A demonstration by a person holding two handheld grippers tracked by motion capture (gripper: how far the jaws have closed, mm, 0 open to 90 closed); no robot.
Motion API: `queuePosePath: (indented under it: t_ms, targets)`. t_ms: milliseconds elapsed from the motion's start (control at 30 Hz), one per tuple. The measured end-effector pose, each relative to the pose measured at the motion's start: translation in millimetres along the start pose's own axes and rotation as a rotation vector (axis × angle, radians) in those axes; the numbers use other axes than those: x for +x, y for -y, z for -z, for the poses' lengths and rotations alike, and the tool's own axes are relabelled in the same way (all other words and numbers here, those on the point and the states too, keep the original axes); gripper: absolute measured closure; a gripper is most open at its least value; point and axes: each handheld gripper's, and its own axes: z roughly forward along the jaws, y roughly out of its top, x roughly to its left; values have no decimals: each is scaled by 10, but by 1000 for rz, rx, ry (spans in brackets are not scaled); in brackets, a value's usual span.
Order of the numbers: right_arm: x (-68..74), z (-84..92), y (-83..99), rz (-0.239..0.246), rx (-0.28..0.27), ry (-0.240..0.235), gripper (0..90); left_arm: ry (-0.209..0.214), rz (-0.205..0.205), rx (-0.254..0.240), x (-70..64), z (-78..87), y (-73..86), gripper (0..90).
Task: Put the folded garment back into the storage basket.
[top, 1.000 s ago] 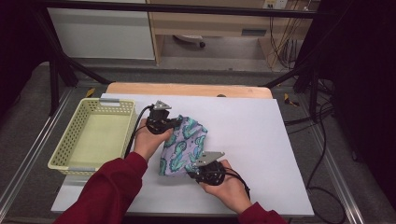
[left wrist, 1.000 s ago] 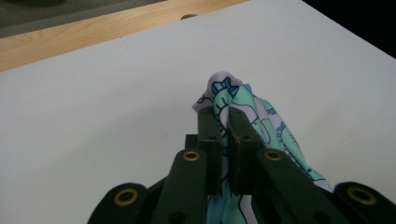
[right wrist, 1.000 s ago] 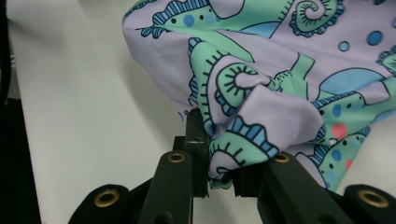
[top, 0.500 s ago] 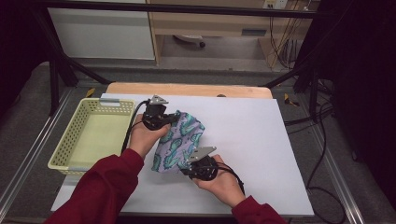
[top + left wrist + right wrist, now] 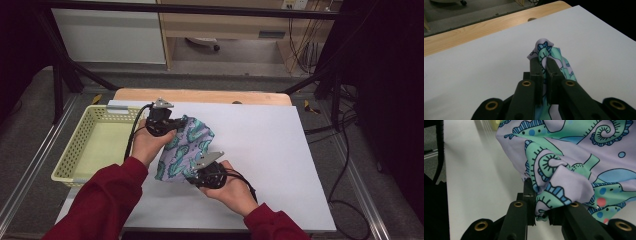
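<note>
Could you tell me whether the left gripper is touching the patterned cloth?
Touching: in the left gripper view, the left gripper has its fingers shut on a fold of the patterned cloth.

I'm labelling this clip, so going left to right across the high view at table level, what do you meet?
Yellow-green basket → left hand-held gripper, shut on the patterned cloth → bare white tabletop. The right hand-held gripper overlaps the cloth's near edge, so I leave it out of the order.
</note>
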Motion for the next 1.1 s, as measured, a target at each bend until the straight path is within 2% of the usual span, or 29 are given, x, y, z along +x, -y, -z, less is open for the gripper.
queuePosePath:
  t_ms: [233,633,900,1100]
  targets:
    - [19,-21,-65,15,3,-12,795,-4,2,-5,69,100,-2,859]
    - [45,-58,-226,41,0,-5,795,-32,20,-17,232,253,-26,859]
    - [45,-68,-321,42,-12,-9,794,-49,27,-27,315,315,-33,859]
    - [41,-80,-397,22,-14,-13,794,-58,26,-33,365,383,-55,859]
